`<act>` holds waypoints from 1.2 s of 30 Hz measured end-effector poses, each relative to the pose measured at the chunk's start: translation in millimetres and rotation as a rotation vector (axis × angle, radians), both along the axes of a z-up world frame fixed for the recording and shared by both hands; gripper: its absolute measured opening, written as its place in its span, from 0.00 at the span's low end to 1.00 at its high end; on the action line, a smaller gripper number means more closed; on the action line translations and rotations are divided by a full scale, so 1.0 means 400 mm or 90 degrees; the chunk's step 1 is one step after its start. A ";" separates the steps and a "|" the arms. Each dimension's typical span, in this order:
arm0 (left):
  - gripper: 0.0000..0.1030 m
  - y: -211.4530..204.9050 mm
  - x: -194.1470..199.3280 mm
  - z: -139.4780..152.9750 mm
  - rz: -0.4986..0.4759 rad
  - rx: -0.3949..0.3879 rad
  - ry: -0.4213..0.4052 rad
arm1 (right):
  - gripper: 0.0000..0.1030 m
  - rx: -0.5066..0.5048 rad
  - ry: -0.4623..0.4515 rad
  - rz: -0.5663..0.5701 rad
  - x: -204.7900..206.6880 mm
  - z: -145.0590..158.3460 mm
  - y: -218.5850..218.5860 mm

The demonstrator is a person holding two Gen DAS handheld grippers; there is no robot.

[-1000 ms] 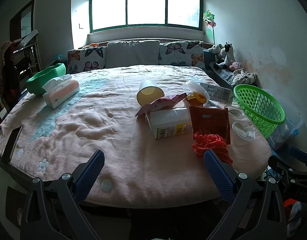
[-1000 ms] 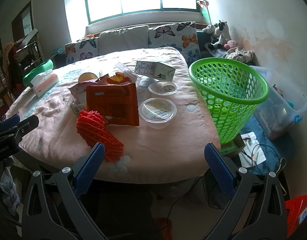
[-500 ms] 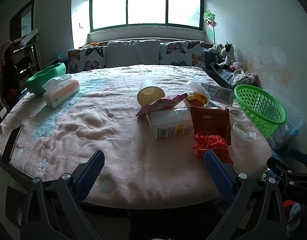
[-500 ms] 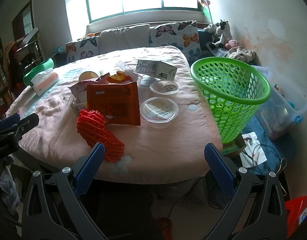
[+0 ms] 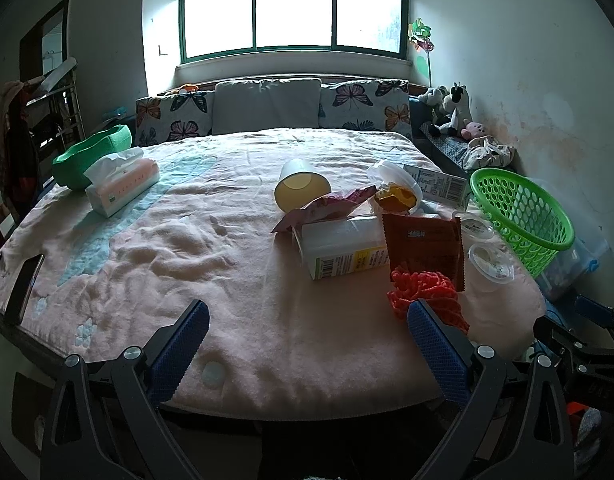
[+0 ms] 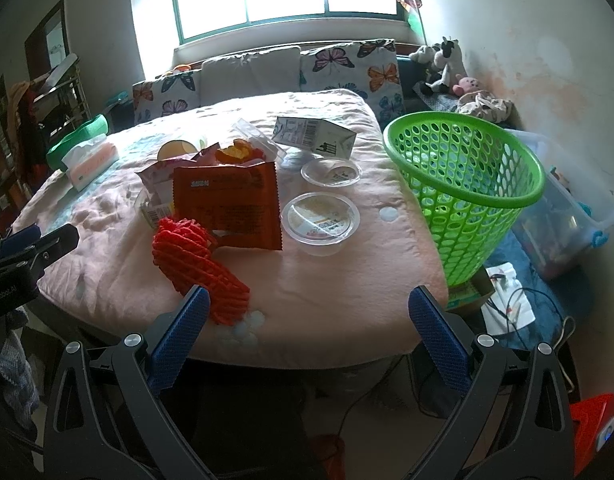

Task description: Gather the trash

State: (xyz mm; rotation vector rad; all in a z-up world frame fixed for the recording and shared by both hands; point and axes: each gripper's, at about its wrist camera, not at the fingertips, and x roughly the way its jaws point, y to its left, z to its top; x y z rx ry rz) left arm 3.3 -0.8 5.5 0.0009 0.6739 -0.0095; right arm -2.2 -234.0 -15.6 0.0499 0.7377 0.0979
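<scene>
Trash lies on a pink blanket (image 5: pixel 167 248): a red foam net (image 6: pixel 199 256), a brown snack packet (image 6: pixel 231 204), a clear plastic cup (image 6: pixel 321 216), a second clear cup (image 6: pixel 331 172), a milk carton (image 6: pixel 313 138), a white box (image 5: pixel 343 248), a yellow cup (image 5: pixel 301 188) and a pink wrapper (image 5: pixel 331 208). A green basket (image 6: pixel 467 184) stands at the blanket's right edge. My left gripper (image 5: pixel 307 340) is open and empty near the front edge. My right gripper (image 6: pixel 307 320) is open and empty, in front of the net and cups.
A tissue box (image 5: pixel 121 186) and a green bowl (image 5: pixel 91 154) sit at the far left. Butterfly pillows (image 5: pixel 267 108) line the back. A phone (image 5: pixel 25 280) lies at the left edge. A clear storage bin (image 6: pixel 563 208) stands right of the basket.
Both grippers have edged slightly forward towards the trash. Nothing on the blanket has moved.
</scene>
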 end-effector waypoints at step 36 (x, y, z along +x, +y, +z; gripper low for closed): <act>0.94 -0.011 0.118 -0.010 -0.011 0.002 0.038 | 0.96 -0.005 0.026 0.023 0.093 -0.025 -0.014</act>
